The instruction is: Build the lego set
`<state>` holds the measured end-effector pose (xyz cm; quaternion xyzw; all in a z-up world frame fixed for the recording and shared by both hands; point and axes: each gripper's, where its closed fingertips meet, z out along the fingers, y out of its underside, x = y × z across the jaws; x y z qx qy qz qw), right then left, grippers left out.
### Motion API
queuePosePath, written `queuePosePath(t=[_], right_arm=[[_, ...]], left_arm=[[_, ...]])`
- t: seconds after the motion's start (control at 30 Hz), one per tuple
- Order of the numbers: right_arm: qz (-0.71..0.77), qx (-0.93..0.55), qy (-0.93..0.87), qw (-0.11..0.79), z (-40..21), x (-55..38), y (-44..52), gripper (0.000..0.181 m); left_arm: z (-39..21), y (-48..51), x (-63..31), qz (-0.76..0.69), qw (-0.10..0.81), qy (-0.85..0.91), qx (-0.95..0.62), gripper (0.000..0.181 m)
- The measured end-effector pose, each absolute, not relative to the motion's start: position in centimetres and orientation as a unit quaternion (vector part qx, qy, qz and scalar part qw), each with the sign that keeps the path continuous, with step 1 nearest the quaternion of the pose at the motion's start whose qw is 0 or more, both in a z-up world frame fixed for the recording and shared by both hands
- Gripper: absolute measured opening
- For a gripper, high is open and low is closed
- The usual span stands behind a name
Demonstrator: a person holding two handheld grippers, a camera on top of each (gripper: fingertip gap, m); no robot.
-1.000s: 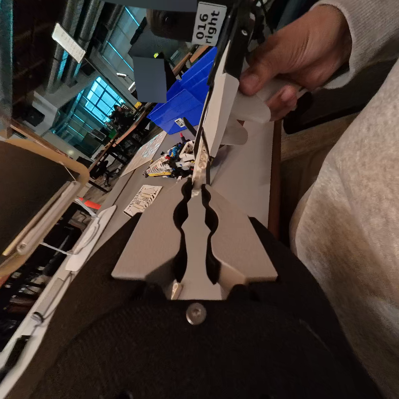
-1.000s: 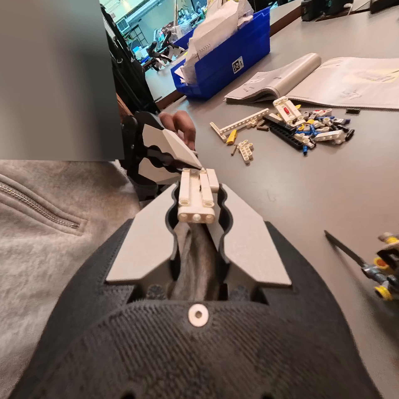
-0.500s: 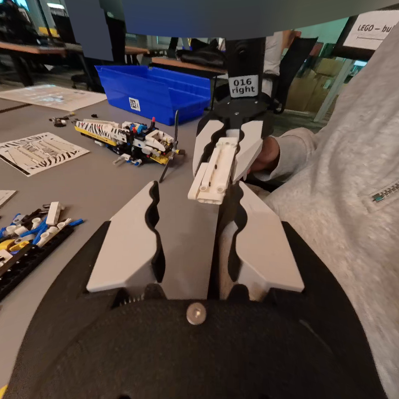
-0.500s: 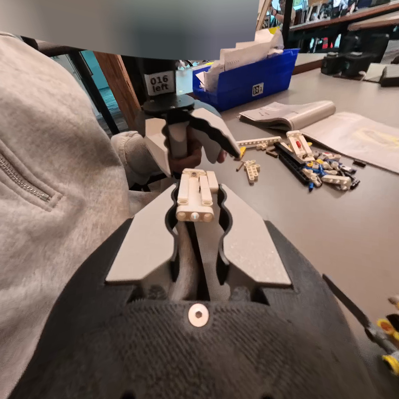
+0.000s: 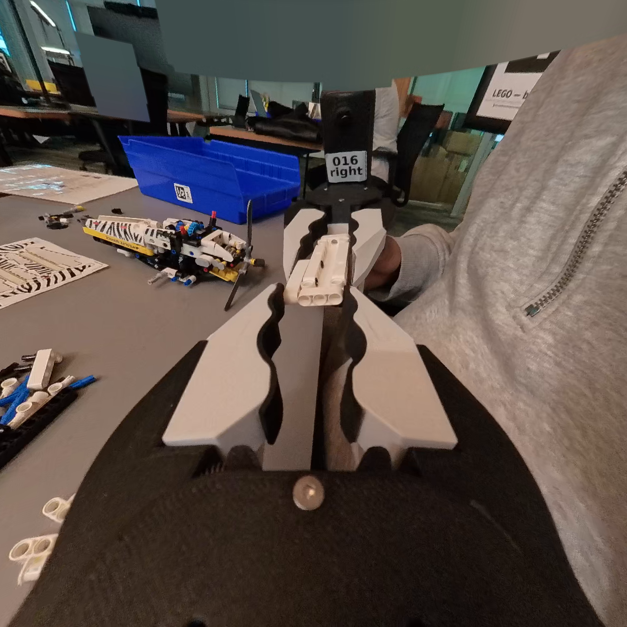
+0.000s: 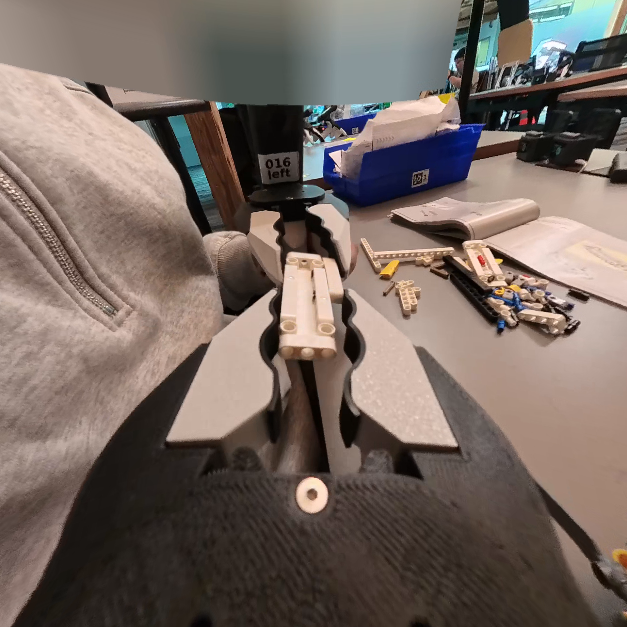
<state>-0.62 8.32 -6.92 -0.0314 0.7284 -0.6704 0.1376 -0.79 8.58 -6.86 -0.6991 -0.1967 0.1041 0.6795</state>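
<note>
Two hand-held grippers meet nose to nose over the edge of a grey table (image 5: 101, 325), a white Lego assembly between them.

A person in a fleecy grey zip-up top (image 5: 529, 305) fills one side of both views (a blur patch covers the top of each frame). The right gripper (image 6: 310, 298) pinches the white Lego assembly (image 6: 307, 305), a flat panel of pin-holed beams, in its wavy-edged fingers; the left gripper (image 5: 314, 298) stands spread, tips flanking the panel's near end, contact hard to judge. On the table sit a blue plastic bin (image 5: 210, 176), an open instruction booklet (image 6: 509, 224), a zebra-striped model (image 5: 169, 247) with a yellow underside, a sticker sheet (image 5: 37, 268) cut by the frame, and a heap of loose parts (image 6: 502, 291), its smallest pieces indistinct.
</note>
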Motion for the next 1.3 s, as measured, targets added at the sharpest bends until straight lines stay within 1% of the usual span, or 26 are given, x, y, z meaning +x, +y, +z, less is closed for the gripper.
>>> queuePosePath(t=[0.3, 0.43, 0.53, 0.67, 0.83, 1.13, 1.23, 1.3], right_arm=[[-0.658, -0.047, 0.741, 0.121, -6.9, -0.4, 8.6, 0.033], [-0.662, -0.018, 0.733, 0.153, -7.2, -1.1, 8.4, 0.033], [-0.664, -0.01, 0.728, 0.172, -7.2, -1.1, 8.4, 0.033], [-0.647, -0.031, 0.75, 0.13, -7.9, -0.9, 8.5, 0.033], [-0.631, -0.065, 0.768, 0.094, -8.5, -0.4, 8.7, 0.033], [-0.617, -0.077, 0.775, 0.11, -8.3, -0.3, 9.5, 0.033], [-0.588, -0.058, 0.797, 0.122, -9.5, -0.6, 9.4, 0.032], [-0.576, -0.059, 0.807, 0.111, -10.0, -0.7, 9.4, 0.032]], left_arm=[[-7.0, 8.8, -0.5, 0.098, 0.678, -0.187, -0.704, 0.033], [-7.0, 8.7, -1.0, 0.082, 0.682, -0.208, -0.697, 0.034], [-7.1, 8.8, -0.6, 0.064, 0.685, -0.203, -0.697, 0.04], [-7.0, 8.7, -0.9, 0.057, 0.692, -0.216, -0.687, 0.034], [-7.6, 9.4, -0.3, 0.021, 0.686, -0.209, -0.697, 0.034], [-7.6, 10.1, -0.3, 0.089, 0.667, -0.183, -0.716, 0.034], [-8.0, 10.1, -0.8, 0.098, 0.657, -0.198, -0.721, 0.034], [-8.1, 10.2, -0.8, 0.107, 0.65, -0.197, -0.726, 0.034]])
